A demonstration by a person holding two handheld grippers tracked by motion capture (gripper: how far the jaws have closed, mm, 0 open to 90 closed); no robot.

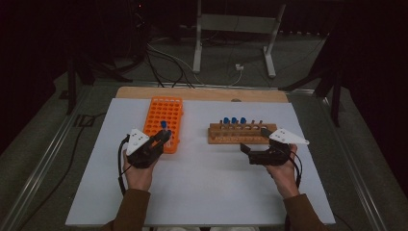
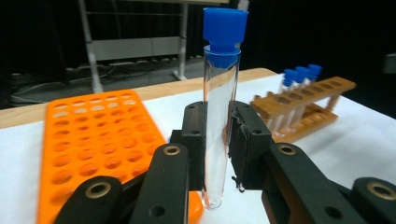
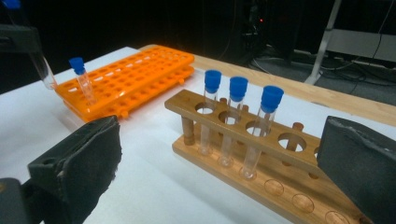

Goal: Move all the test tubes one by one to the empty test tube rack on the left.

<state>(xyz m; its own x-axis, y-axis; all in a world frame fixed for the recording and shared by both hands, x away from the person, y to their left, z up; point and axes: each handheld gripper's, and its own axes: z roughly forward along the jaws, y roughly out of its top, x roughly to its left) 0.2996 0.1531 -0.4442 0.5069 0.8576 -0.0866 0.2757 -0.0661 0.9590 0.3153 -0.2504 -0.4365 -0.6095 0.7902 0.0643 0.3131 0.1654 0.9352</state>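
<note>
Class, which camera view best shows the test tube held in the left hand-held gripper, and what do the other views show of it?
The left gripper view: the test tube stands upright, close up, clamped between the left hand-held gripper jaws, blue cap on top. The high view shows it small, over the orange rack. The right gripper view catches its lower end at the left edge.

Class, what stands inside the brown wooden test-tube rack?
The brown wooden test-tube rack holds three clear blue-capped tubes at one end; two holes beside them are empty. The right gripper's jaw hides its far end.
</note>
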